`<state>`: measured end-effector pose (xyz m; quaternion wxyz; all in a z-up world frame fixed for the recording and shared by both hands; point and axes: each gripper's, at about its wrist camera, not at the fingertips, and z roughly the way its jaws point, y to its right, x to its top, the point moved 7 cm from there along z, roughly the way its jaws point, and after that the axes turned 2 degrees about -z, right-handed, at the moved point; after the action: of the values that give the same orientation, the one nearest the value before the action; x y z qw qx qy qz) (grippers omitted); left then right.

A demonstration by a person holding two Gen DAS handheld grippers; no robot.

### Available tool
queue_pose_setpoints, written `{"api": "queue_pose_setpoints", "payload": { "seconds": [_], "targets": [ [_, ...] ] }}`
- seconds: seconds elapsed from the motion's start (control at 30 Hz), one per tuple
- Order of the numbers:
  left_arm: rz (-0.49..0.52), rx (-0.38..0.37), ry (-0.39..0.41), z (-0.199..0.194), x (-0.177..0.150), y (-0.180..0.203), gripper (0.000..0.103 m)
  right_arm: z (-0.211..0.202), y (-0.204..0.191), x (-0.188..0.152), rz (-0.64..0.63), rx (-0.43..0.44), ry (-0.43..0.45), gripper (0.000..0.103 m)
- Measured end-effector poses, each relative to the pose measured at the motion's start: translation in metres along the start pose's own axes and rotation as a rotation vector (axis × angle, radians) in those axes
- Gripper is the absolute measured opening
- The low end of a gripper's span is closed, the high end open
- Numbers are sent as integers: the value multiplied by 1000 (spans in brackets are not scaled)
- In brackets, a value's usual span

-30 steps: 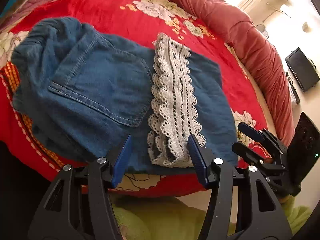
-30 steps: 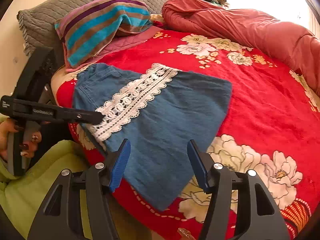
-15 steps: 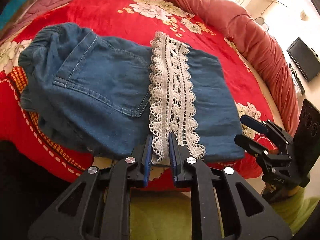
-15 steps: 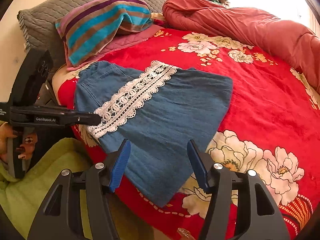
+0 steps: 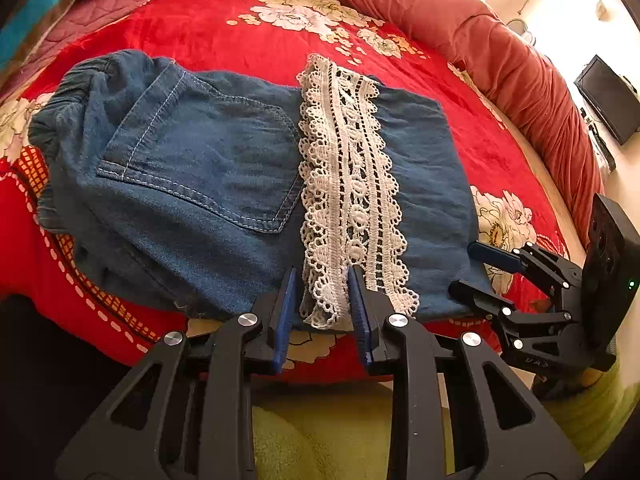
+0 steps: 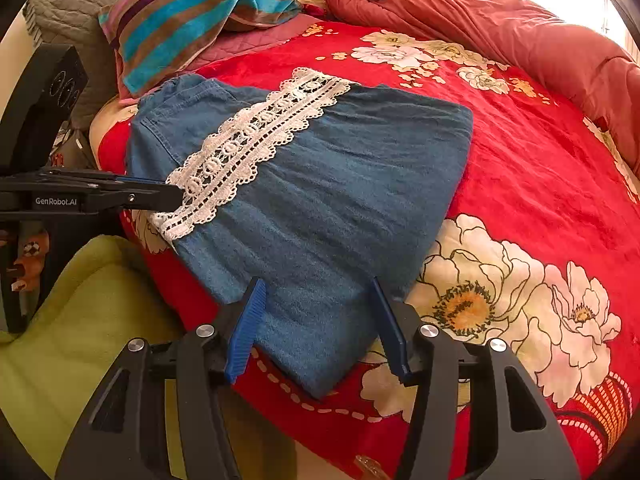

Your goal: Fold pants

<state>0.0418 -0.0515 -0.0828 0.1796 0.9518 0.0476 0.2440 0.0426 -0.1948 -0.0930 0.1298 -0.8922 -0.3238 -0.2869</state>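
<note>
Blue denim pants lie folded on the red floral bed, with a white lace trim band across them; they also show in the right wrist view. My left gripper is partly open, its blue fingers either side of the near end of the lace at the bed's edge. My right gripper is open over the near hem of the denim, not gripping it. Each gripper shows in the other's view: the right one and the left one.
A rolled red quilt runs along the far side of the bed. A striped pillow and a grey pillow lie at the head. Yellow-green fabric is below the bed's edge. A dark screen stands far right.
My left gripper shut around the near end of the lace half a second ago and has now opened partway. My right gripper stayed open and moved slightly closer to the hem.
</note>
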Motion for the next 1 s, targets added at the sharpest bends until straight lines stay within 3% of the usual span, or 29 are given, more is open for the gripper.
{"api": "queue_pose_setpoints", "payload": {
  "seconds": [0.47,0.57,0.63,0.77,1.0],
  "targets": [
    [5,2,20,-8,1,0,23,-18,4,8,62,23,52,57],
    [15,20,31,-14,1,0,27,-26,8,12,74,21,76,60],
    [22,34,40,-17,2,0,30,-31,12,14,88,10,89,74],
    [41,63,63,-25,2,-1,36,-37,16,18,108,8,103,77],
    [45,93,98,-37,5,-5,56,-44,19,25,126,-3,122,84]
  ]
}}
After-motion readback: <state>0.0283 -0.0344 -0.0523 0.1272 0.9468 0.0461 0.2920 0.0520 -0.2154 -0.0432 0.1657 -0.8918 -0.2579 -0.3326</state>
